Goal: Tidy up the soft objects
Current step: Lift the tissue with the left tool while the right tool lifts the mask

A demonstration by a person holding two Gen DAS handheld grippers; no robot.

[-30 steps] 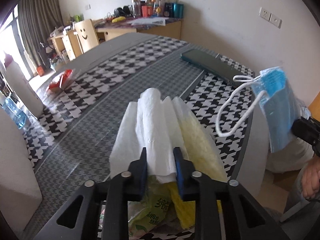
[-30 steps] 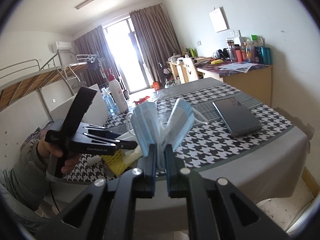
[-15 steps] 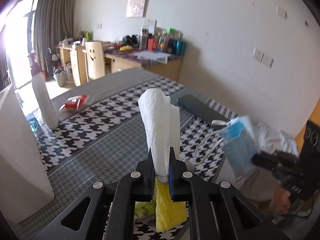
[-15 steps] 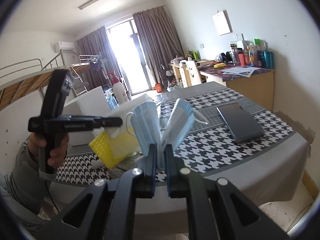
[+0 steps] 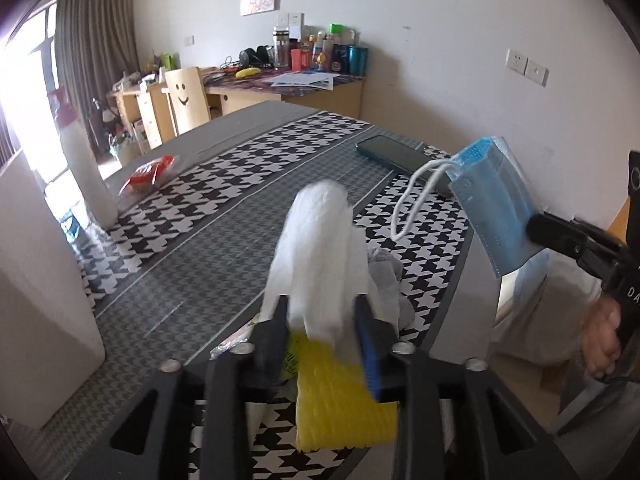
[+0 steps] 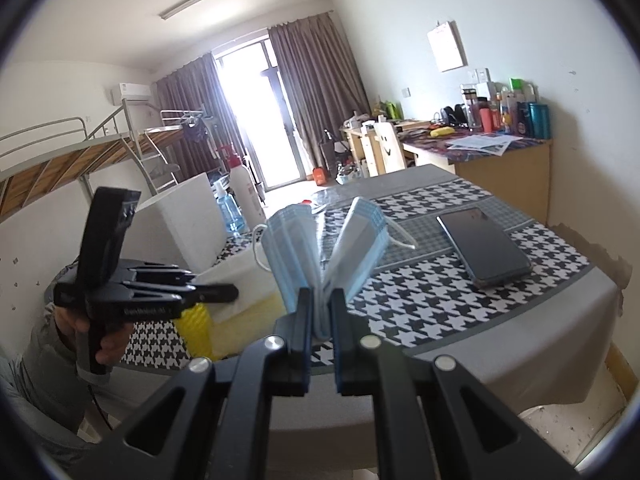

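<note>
My left gripper is shut on a stack of white tissues, with a yellow foam net hanging below the jaws; it also shows in the right wrist view, over the table's near edge. My right gripper is shut on a folded stack of blue face masks, held in the air beside the table's corner. The masks also show at the right of the left wrist view, ear loops dangling. A grey soft item lies on the table behind the tissues.
A houndstooth-patterned table carries a dark phone, a red packet, a white spray bottle and a white foam box. A desk with bottles stands by the far wall.
The left gripper has dropped lower toward the table with the tissues, which now look blurred and fuller between the jaws. The right gripper holds the masks in much the same place.
</note>
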